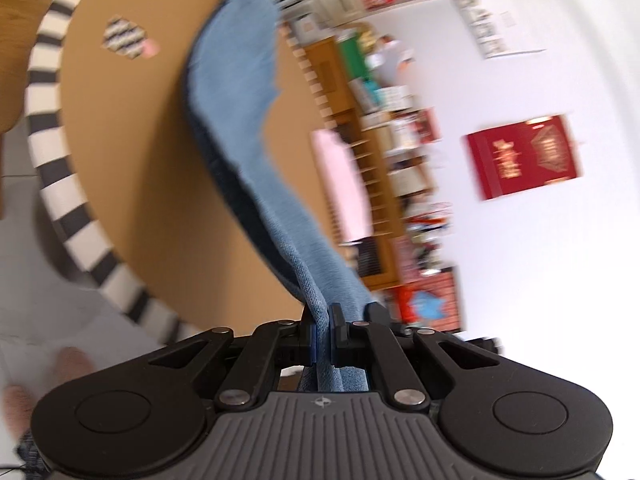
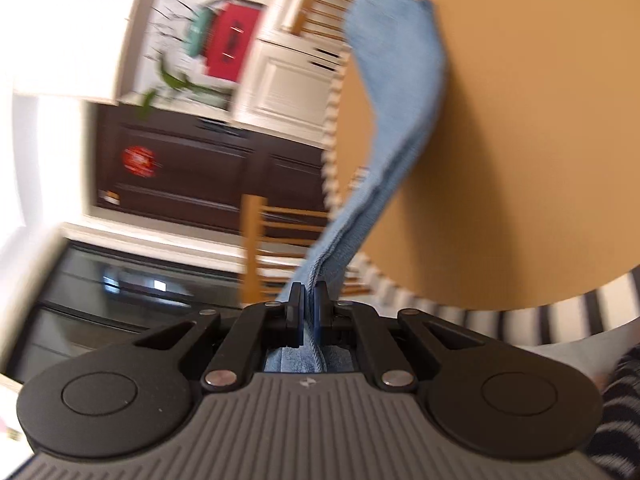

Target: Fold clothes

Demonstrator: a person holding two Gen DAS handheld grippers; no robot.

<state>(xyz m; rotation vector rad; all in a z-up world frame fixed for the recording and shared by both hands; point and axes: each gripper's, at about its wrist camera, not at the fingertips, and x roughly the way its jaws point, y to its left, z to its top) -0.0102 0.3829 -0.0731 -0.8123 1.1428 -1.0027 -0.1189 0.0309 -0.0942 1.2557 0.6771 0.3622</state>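
Observation:
A light blue cloth garment (image 1: 236, 92) stretches from the round tan table (image 1: 120, 152) up to my left gripper (image 1: 323, 332), which is shut on its near edge. The fabric runs between the pads and bunches behind them. In the right wrist view the same blue garment (image 2: 400, 92) rises from the table (image 2: 520, 160) to my right gripper (image 2: 309, 304), also shut on a folded edge of it. Both grippers are lifted above the table, and the cloth hangs taut between each grip and its far end, which lies on the tabletop.
A black-and-white striped cloth (image 1: 52, 152) rims the table edge. A small patterned item (image 1: 128, 38) lies on the far tabletop. Wooden chairs (image 2: 276, 236) stand beside the table. Shelves (image 1: 380, 152) and a dark cabinet (image 2: 192, 168) line the walls. A patterned sleeve (image 2: 616, 412) shows at lower right.

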